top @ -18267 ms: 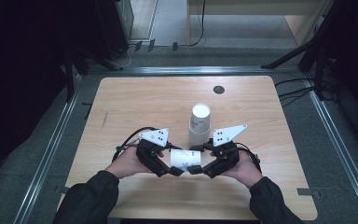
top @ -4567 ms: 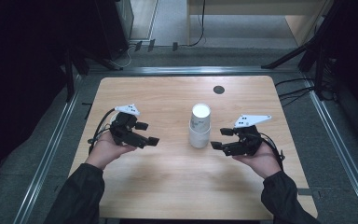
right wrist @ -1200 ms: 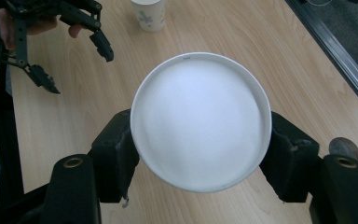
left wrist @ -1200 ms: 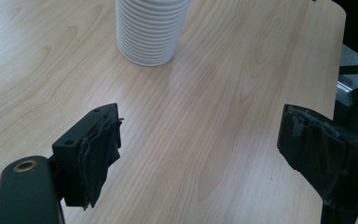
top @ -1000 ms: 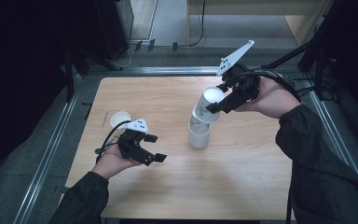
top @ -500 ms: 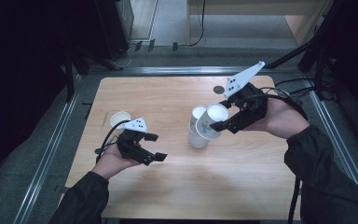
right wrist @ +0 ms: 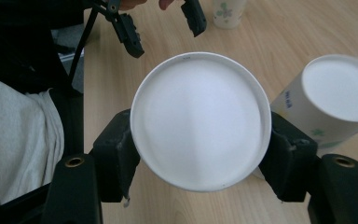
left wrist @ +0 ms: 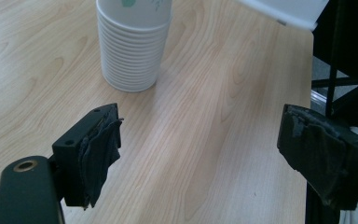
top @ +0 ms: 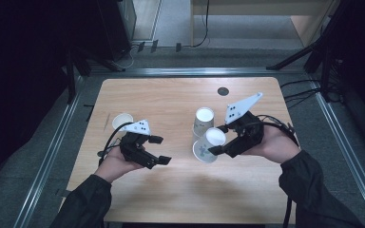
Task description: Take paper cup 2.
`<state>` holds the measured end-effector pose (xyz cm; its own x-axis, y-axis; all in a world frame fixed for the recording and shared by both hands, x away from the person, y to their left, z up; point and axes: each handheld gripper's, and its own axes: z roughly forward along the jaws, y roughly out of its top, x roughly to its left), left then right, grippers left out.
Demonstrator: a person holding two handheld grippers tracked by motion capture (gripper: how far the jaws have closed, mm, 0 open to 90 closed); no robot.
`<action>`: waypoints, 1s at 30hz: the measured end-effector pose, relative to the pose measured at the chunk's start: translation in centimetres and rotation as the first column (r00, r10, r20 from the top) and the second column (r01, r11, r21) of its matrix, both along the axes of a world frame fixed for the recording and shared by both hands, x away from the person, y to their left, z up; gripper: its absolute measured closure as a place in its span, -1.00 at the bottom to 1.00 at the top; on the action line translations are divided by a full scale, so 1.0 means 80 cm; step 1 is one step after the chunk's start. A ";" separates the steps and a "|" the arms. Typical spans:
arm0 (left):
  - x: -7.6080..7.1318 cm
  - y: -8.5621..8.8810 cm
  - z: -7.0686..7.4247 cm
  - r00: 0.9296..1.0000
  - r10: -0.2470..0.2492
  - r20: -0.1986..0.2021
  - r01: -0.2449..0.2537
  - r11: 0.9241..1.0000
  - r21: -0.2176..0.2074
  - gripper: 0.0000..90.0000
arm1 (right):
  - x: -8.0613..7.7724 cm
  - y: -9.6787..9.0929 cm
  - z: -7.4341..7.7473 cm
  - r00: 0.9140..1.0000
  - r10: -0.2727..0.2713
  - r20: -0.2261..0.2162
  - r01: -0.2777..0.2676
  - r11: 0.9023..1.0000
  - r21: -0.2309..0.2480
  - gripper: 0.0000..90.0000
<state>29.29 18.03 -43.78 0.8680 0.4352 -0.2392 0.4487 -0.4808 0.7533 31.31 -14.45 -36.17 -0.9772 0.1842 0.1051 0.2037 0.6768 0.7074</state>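
Legible text — none. Cup stack (right wrist: 340, 100): small blue marks on side wall, too blurred to read; green floral print beside them — no brand discernible.

A pale wooden surface (top: 171, 99) with rounded corners sits on a grey floor (top: 171, 61), metal rails (top: 47, 156) running along its left, right and far sides. There's a small dark round disc (top: 223, 91) set into the wood near the far edge, and black cables (top: 304, 90) trail over the floor at the right. Beyond it stands a dark cabinet (top: 116, 23) and a light wooden desk (top: 261, 14), with both sides of the room lost in deep shadow.
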 end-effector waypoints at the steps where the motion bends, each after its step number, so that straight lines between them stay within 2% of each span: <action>1: 0.000 -0.001 0.000 1.000 -0.008 0.001 0.008 1.000 -0.002 -0.70 | -0.001 0.000 -0.007 1.000 -0.002 0.001 0.002 1.000 0.006 -0.21; 9: -0.003 -0.007 0.001 0.999 -0.038 0.013 0.038 0.999 -0.004 -0.69 | -0.006 0.004 -0.051 0.999 0.001 -0.044 0.003 0.995 0.098 -0.21; 12: -0.003 -0.010 0.001 0.999 -0.050 0.016 0.050 0.999 -0.005 -0.69 | -0.006 0.007 -0.063 0.999 0.011 -0.043 -0.005 0.993 0.122 -0.21; 19: -0.003 -0.017 -0.002 0.996 -0.086 0.019 0.086 0.996 0.005 -0.69 | 0.002 0.011 -0.088 0.997 0.004 -0.078 0.013 0.978 0.211 -0.21; 21: -0.002 -0.018 -0.001 0.994 -0.110 0.021 0.109 0.994 0.017 -0.69 | 0.002 0.012 -0.090 0.996 0.004 -0.084 0.015 0.974 0.225 -0.21; 23: 0.002 -0.020 0.001 0.992 -0.128 0.011 0.127 0.992 0.005 -0.69 | 0.001 0.012 -0.092 0.997 0.001 -0.083 0.019 0.971 0.240 -0.21; 26: 0.006 -0.024 0.005 0.988 -0.151 0.019 0.151 0.988 -0.013 -0.69 | 0.001 0.012 -0.097 0.996 0.002 -0.094 0.023 0.964 0.266 -0.21; 30: 0.016 -0.036 0.009 0.978 -0.207 0.003 0.207 0.978 -0.010 -0.67 | 0.000 0.015 -0.104 0.994 0.003 -0.109 0.027 0.963 0.269 -0.21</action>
